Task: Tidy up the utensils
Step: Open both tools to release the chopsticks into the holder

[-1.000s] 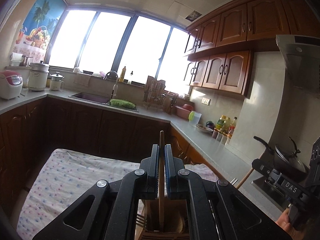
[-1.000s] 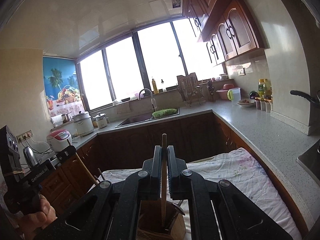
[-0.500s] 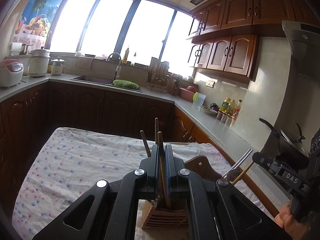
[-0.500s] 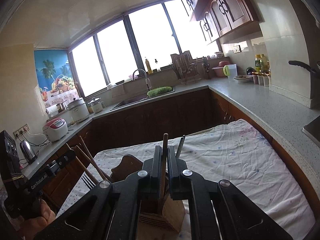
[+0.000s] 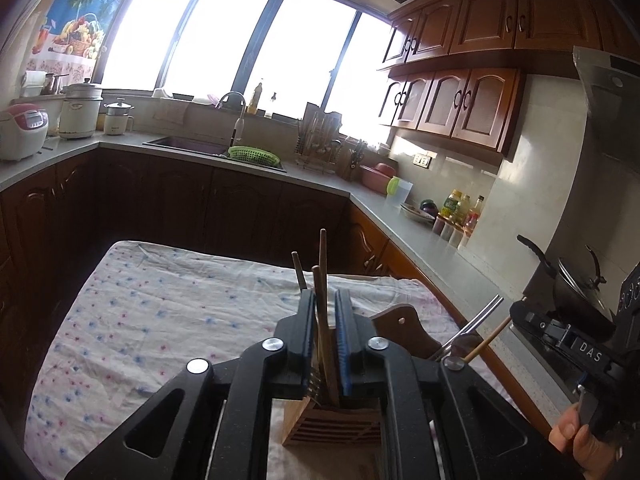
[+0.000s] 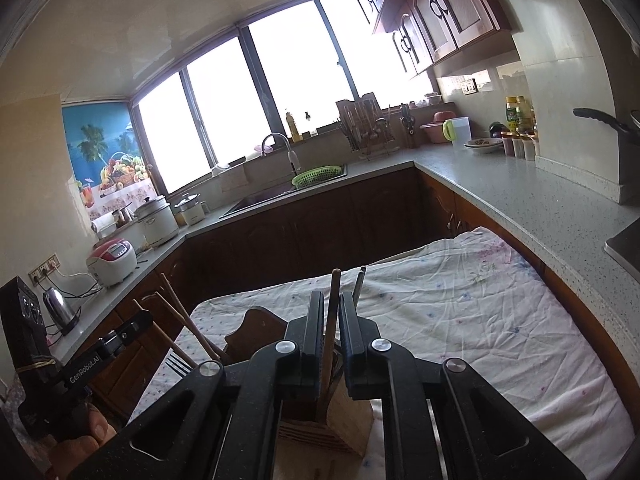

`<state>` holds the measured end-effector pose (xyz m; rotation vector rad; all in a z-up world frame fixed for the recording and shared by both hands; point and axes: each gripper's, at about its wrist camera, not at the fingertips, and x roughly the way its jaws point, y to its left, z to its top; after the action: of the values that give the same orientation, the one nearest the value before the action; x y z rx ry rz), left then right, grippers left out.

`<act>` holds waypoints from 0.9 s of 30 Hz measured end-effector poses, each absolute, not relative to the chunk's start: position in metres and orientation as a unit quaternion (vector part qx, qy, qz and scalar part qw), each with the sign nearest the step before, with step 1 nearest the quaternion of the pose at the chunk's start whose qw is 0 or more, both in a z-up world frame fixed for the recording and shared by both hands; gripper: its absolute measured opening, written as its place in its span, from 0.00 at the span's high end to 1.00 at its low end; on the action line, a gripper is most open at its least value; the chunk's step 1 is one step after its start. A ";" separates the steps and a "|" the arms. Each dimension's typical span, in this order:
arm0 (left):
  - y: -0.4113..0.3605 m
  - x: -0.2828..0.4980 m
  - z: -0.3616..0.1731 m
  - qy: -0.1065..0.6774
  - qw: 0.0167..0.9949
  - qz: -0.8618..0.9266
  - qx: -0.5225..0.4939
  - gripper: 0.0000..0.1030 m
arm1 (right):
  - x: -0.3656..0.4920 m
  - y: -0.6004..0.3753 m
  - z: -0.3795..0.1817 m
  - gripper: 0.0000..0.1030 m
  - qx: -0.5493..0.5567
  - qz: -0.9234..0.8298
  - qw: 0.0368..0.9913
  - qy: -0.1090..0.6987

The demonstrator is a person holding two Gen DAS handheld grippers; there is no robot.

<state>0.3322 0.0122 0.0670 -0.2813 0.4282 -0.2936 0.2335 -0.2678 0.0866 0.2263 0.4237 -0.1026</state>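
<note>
A wooden utensil holder stands on the cloth-covered table just below both grippers; it also shows in the right wrist view. My left gripper has its jaws slightly apart around a wooden stick standing in the holder, with small gaps on both sides. My right gripper is likewise slightly apart around a wooden handle. More chopsticks, a fork and metal handles lean in the holder.
A floral cloth covers the table. A wooden board piece rises behind the holder. Kitchen counters wrap around, with a sink, green basket, rice cookers and a pan on the stove.
Both grippers have tilted down and lowered their wooden utensils into the holder. Their jaws have parted a little, so the sticks stand loose between them.
</note>
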 end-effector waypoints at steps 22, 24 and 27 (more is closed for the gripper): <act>0.020 0.186 0.063 0.220 0.958 -0.137 -0.123 0.27 | 0.120 -0.257 0.101 0.14 0.115 -0.036 0.976 0.181; 0.023 0.179 0.060 0.230 0.955 -0.136 -0.126 0.27 | 0.110 -0.256 0.094 0.14 0.110 -0.036 0.974 0.192; 0.026 0.171 0.055 0.248 0.950 -0.135 -0.130 0.27 | 0.097 -0.256 0.082 0.14 0.105 -0.040 0.971 0.211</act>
<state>0.1710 0.0261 0.0550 -0.2639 0.5046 -0.2741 0.0967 -0.2562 0.0819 0.2129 0.4255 -0.0805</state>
